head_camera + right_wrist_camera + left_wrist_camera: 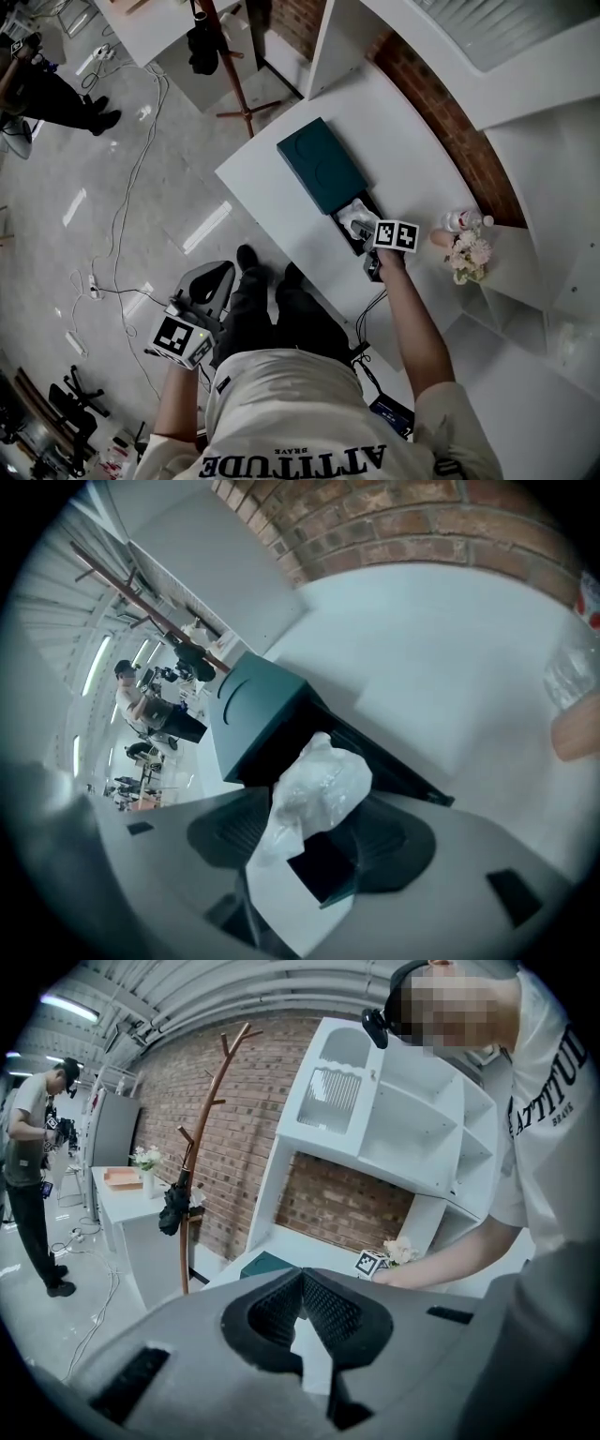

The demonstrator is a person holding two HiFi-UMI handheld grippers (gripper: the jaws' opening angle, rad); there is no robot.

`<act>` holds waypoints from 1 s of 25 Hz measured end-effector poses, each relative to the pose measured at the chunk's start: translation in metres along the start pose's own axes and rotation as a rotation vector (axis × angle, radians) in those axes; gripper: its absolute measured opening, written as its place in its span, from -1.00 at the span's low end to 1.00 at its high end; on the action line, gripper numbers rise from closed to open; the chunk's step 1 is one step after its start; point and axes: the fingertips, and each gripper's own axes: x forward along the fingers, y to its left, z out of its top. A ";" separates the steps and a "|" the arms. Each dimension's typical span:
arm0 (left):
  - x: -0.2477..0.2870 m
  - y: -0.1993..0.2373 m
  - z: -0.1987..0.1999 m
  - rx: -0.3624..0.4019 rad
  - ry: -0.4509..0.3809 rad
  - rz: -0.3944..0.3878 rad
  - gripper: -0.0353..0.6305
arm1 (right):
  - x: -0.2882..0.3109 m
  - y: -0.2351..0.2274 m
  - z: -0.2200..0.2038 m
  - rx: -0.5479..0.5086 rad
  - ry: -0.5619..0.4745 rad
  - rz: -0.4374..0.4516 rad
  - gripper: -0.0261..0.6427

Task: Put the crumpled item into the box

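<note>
Right gripper (314, 829) is over the dark teal rectangular box (251, 714), jaws spread wide. The crumpled white plastic wad (319, 785) sits loose between them, in the box's open mouth; it's unclear whether it rests on the bottom. It looks feather-light, soft and springy, likely to puff up or cling to a pad. The bunched middle is the best hold. Left gripper (302, 1279) hangs low, jaws together, empty.

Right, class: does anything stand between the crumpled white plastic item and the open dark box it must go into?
Nothing visible does. The crumpled white plastic item sits between the right gripper's open jaws, directly over the open dark box; its teal lid lies clear.
</note>
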 end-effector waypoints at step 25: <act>-0.008 0.054 0.018 0.075 0.009 -0.272 -0.82 | -0.163 0.147 -0.011 -0.152 -0.471 0.069 -0.35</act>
